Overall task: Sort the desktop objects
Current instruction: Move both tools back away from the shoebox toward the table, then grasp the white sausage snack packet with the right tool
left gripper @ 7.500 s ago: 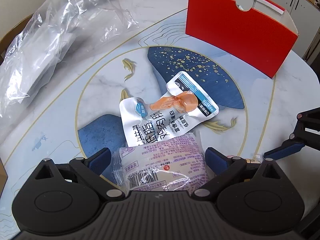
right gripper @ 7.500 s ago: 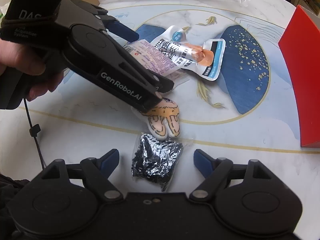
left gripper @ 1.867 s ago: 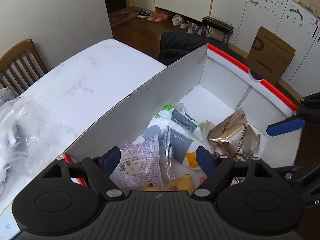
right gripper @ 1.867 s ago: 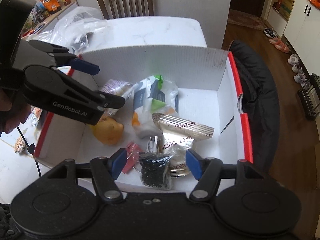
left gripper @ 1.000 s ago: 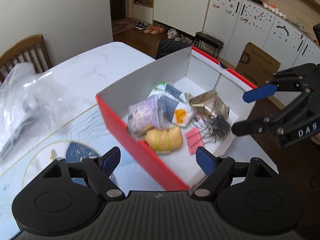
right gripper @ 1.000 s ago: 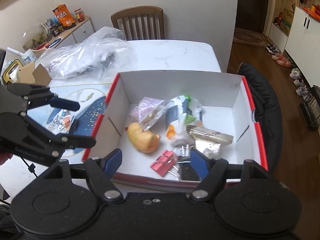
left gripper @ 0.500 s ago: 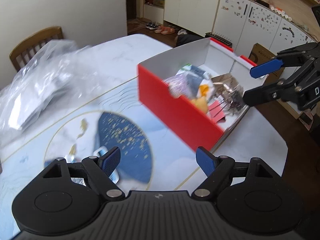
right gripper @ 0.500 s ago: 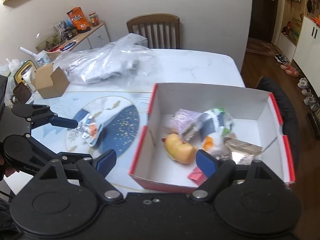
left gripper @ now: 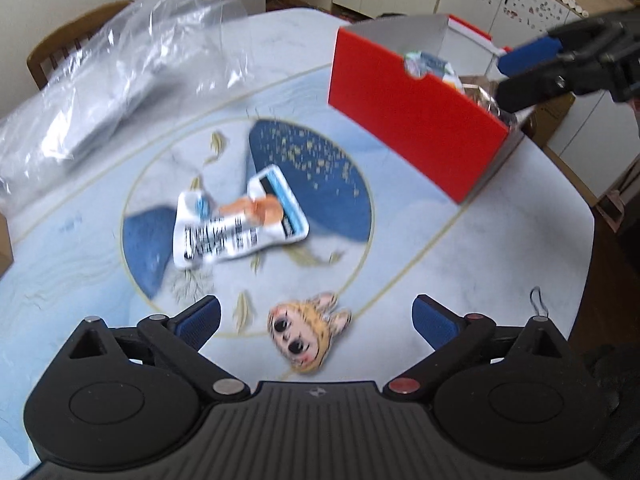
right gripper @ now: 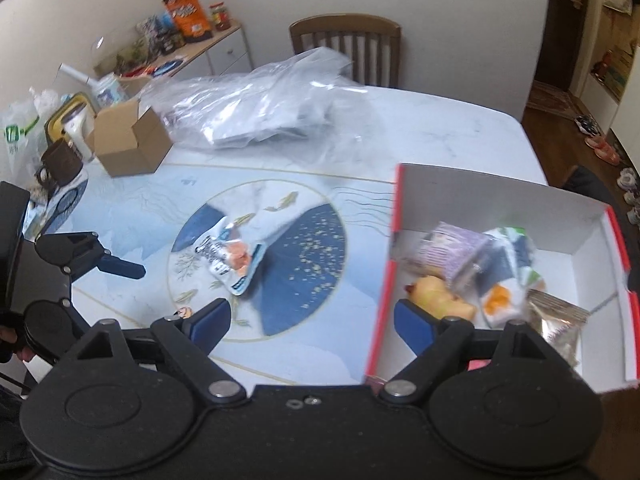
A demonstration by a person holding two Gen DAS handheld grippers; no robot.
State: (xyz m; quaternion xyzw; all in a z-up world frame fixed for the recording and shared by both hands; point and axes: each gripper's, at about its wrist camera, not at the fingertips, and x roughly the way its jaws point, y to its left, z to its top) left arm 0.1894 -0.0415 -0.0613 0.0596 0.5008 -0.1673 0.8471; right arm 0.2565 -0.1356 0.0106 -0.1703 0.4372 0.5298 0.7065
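Observation:
A white snack pouch [left gripper: 236,222] with an orange picture lies on the round blue pattern of the table; it also shows in the right wrist view [right gripper: 232,258]. A small doll-face figure [left gripper: 306,338] with yellow hair lies just ahead of my left gripper [left gripper: 316,316], which is open and empty above it. The red box [left gripper: 412,120] with white inside [right gripper: 584,220] stands at the right and holds several packets and a yellow toy [right gripper: 440,294]. My right gripper [right gripper: 312,322] is open and empty, high over the box's left wall.
A crumpled clear plastic bag [right gripper: 264,100] lies at the table's far side, in front of a wooden chair [right gripper: 346,46]. A small cardboard box [right gripper: 128,140], a mug [right gripper: 60,164] and clutter stand at the left. The table edge [left gripper: 592,216] drops off at the right.
Both grippers have pulled back from the red box toward the table's middle. The left gripper now looks down on the pouch and the doll-face figure. Both stay open and empty.

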